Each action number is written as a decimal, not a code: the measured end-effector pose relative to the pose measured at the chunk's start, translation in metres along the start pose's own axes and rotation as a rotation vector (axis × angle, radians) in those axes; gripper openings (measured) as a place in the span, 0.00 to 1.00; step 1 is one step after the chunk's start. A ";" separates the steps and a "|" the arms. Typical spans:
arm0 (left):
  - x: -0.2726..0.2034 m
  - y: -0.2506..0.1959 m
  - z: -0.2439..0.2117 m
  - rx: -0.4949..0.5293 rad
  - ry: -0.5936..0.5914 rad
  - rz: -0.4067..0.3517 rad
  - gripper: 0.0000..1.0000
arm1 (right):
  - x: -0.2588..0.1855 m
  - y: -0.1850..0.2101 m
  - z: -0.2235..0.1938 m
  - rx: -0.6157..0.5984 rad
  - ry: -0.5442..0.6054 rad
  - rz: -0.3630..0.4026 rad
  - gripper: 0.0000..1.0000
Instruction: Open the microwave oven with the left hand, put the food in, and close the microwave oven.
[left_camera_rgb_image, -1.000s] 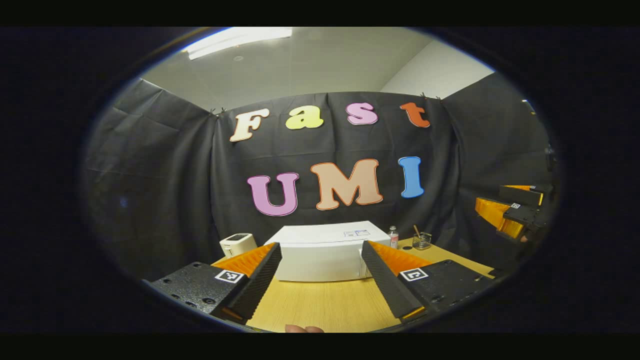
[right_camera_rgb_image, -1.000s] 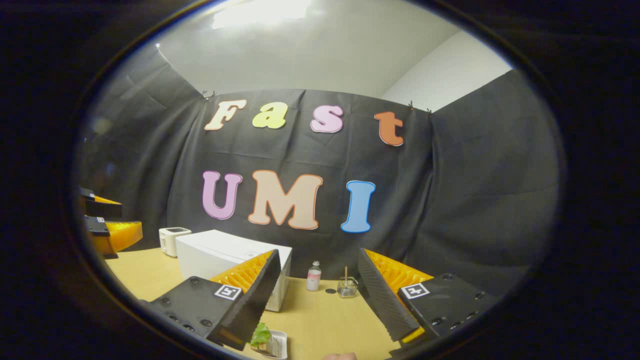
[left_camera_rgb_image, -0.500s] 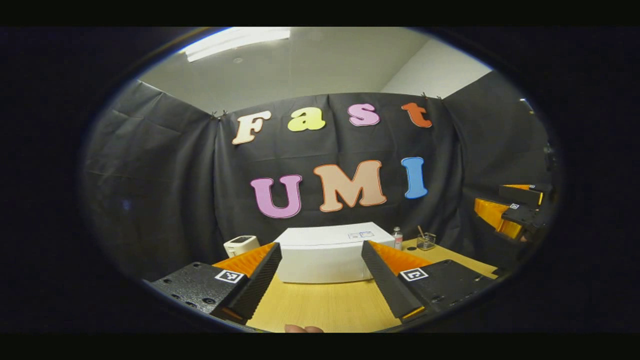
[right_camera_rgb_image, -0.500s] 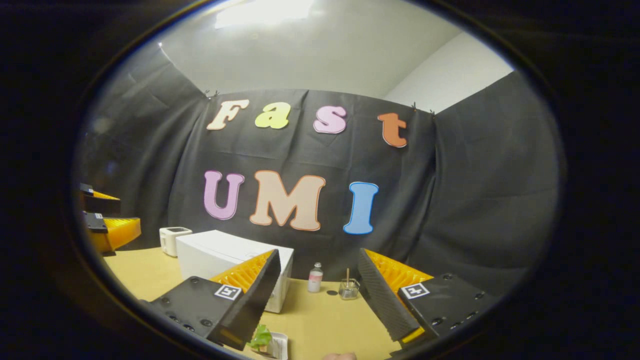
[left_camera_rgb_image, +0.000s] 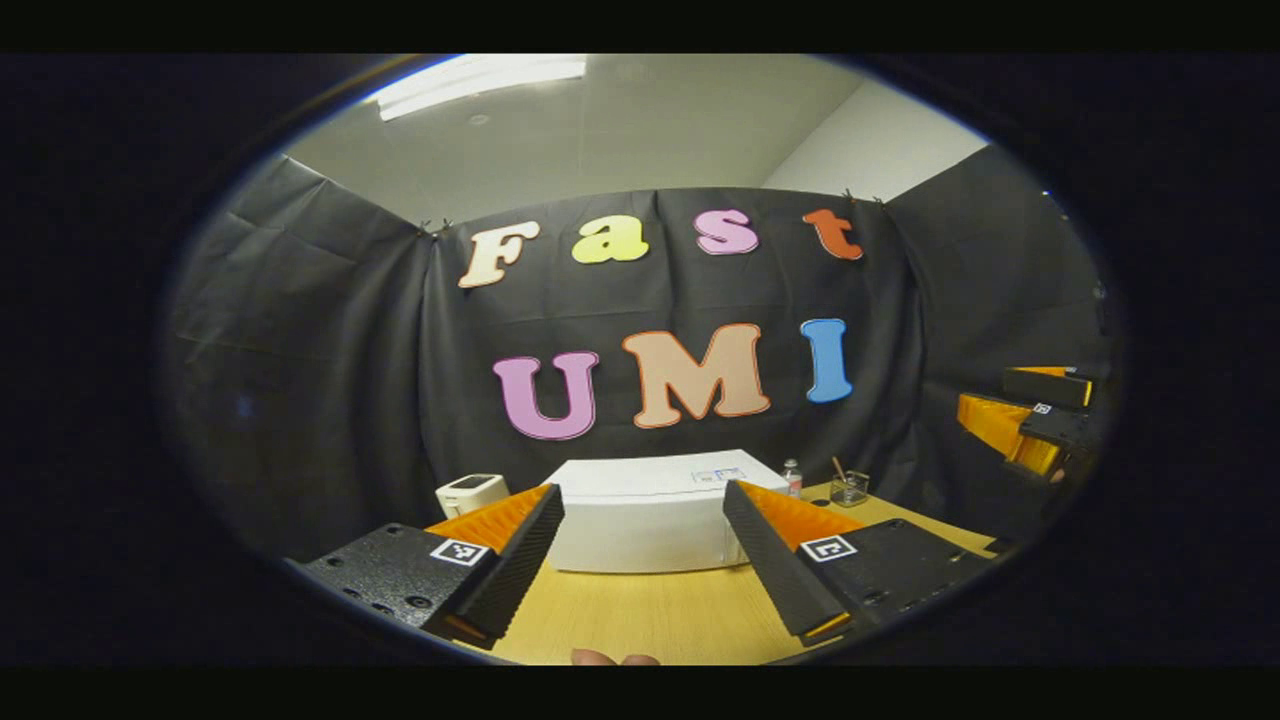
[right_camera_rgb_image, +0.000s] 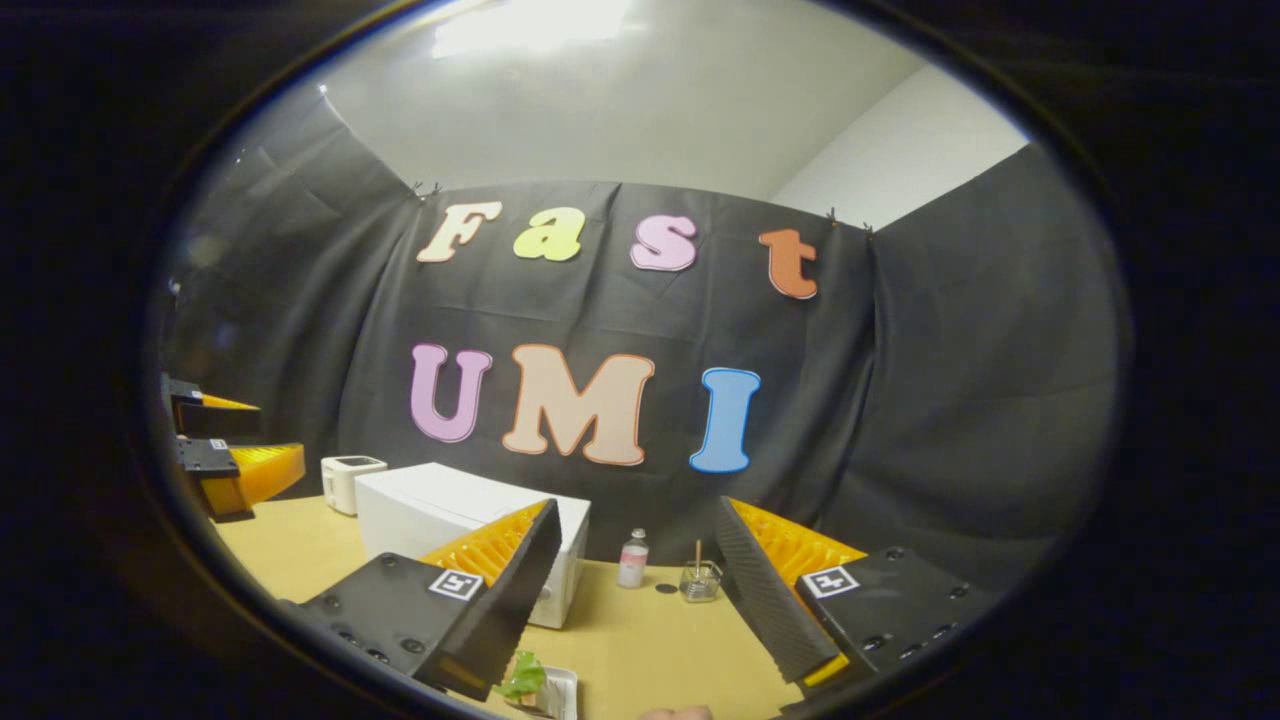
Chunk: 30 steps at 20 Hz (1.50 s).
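Note:
A white microwave oven (left_camera_rgb_image: 650, 515) stands shut on the wooden table (left_camera_rgb_image: 650, 615), straight ahead of my left gripper (left_camera_rgb_image: 645, 560), which is open and empty, well short of it. In the right gripper view the microwave oven (right_camera_rgb_image: 440, 505) sits left of centre. A small white tray of food with green leaves (right_camera_rgb_image: 535, 685) lies low in that view, just under the open, empty right gripper (right_camera_rgb_image: 635, 600). The other gripper (left_camera_rgb_image: 1030, 425) shows far right in the left gripper view, and the left one (right_camera_rgb_image: 225, 455) far left in the right gripper view.
A small white toaster (left_camera_rgb_image: 470, 492) stands left of the microwave oven. A little bottle (right_camera_rgb_image: 632, 560), a dark cap and a glass jar with a stick (right_camera_rgb_image: 698, 578) stand at the back right of the table (right_camera_rgb_image: 640, 650). Black cloth walls close the booth.
Both views have shifted slightly; the microwave oven sits a little lower in the left gripper view. Both grippers stay open and empty.

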<state>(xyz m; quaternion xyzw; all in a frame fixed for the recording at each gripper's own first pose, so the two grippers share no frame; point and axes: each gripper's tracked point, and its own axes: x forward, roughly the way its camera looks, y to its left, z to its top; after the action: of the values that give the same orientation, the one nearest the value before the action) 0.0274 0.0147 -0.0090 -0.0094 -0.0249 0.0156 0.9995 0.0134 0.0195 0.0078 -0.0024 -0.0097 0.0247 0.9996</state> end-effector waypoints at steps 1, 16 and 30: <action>0.006 -0.002 -0.008 0.004 0.002 -0.005 0.97 | -0.001 -0.001 0.000 -0.002 0.001 0.002 0.99; 0.128 -0.081 -0.159 -0.033 0.179 -0.157 0.98 | -0.019 -0.020 -0.005 -0.045 0.052 -0.043 0.96; 0.203 -0.126 -0.262 0.008 0.348 -0.207 0.97 | -0.045 -0.043 -0.009 -0.140 0.104 -0.114 0.97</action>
<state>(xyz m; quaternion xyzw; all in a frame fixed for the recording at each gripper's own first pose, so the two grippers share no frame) 0.2474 -0.1090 -0.2579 -0.0054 0.1474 -0.0892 0.9850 -0.0294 -0.0260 -0.0015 -0.0731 0.0403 -0.0330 0.9960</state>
